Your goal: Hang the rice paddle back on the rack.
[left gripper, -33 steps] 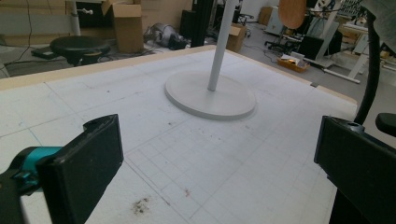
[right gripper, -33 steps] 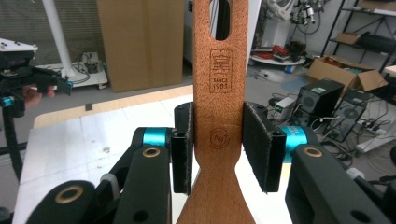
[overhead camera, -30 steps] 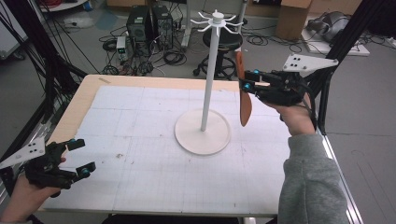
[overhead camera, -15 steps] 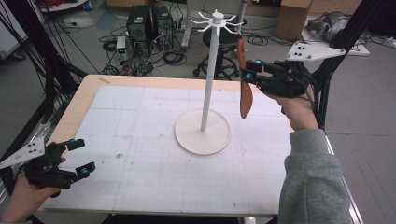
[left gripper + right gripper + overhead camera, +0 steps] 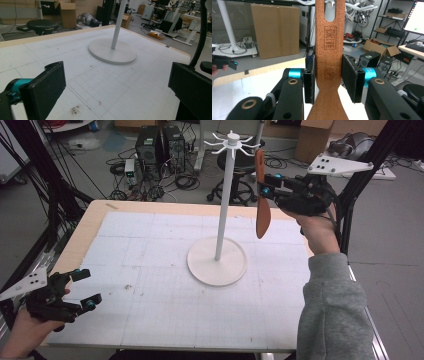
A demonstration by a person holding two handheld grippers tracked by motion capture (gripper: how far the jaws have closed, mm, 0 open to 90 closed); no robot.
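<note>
White gridded table (image 5: 150, 330) is carrying a white hook stand (image 5: 223, 210) at centre. Right gripper (image 5: 267, 185) is clamping a brown spatula (image 5: 261, 195) upright, its hanging slot near the hooks, presumably for hanging. Left gripper (image 5: 85, 287) is resting wide apart, empty, at the near corner.

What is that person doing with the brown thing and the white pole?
The person's right gripper is clamped on a brown wooden spatula, holding it upright in the air near the arms at the top of the white hanging stand. The spatula has a hole at its top and is not hung yet. The left gripper waits open at the table's near corner.
</note>
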